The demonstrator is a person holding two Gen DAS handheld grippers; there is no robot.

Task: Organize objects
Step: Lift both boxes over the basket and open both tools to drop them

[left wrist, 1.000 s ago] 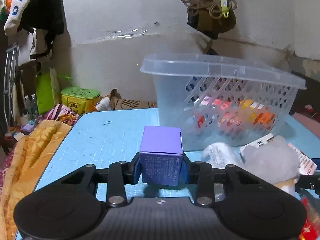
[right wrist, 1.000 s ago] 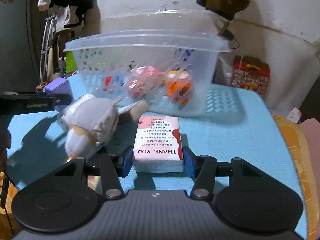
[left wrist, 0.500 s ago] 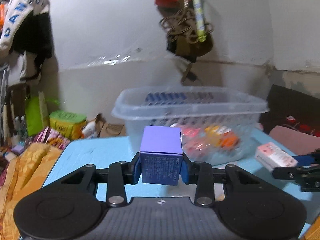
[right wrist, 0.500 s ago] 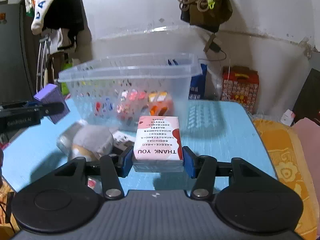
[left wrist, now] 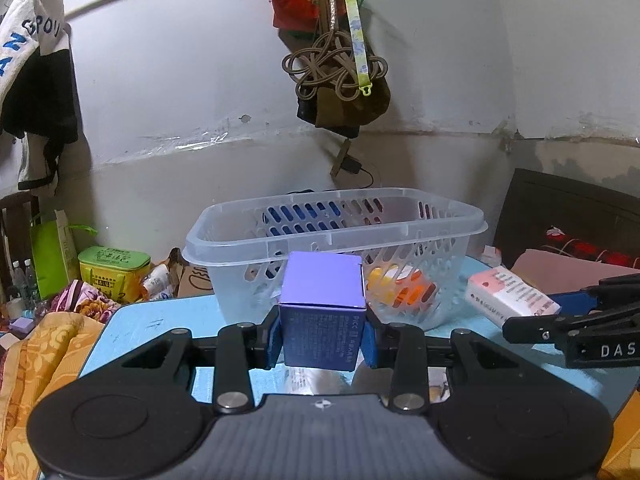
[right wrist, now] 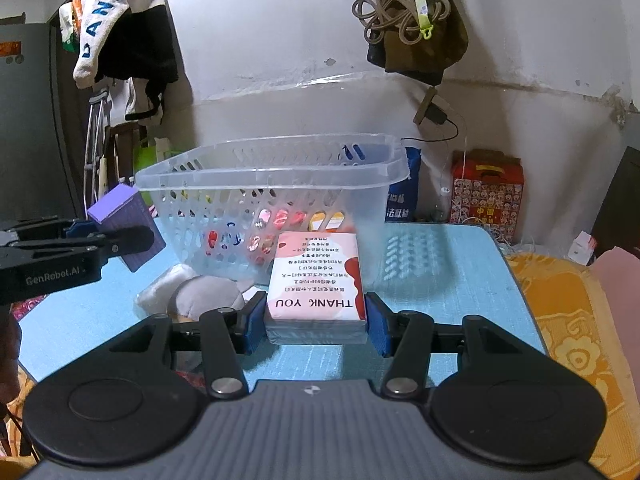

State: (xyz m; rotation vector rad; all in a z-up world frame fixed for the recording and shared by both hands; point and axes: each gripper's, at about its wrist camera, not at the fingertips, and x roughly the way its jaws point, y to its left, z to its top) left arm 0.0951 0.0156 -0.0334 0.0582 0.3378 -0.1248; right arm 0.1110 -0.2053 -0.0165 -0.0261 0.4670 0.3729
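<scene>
My left gripper [left wrist: 322, 338] is shut on a purple box [left wrist: 322, 308] and holds it above the blue table, just in front of the clear plastic basket [left wrist: 332, 236]. My right gripper [right wrist: 316, 320] is shut on a pink and white "THANK YOU" pack [right wrist: 316, 280], also lifted in front of the basket [right wrist: 272, 184]. The basket holds several colourful items [right wrist: 280, 220]. The pack and right gripper show at the right of the left wrist view [left wrist: 508, 294]; the purple box shows at the left of the right wrist view [right wrist: 128, 224].
A grey plush toy [right wrist: 208, 300] in plastic wrap lies on the blue table [right wrist: 440, 272] in front of the basket. Orange bedding [right wrist: 576, 328] lies right of the table. A green tin [left wrist: 114, 268] and bags stand on the left. Bags hang on the wall [left wrist: 336, 76].
Both grippers have risen with their loads, so the basket's rim now sits lower in both views and its inside shows. The plush toy has dropped below the left view.
</scene>
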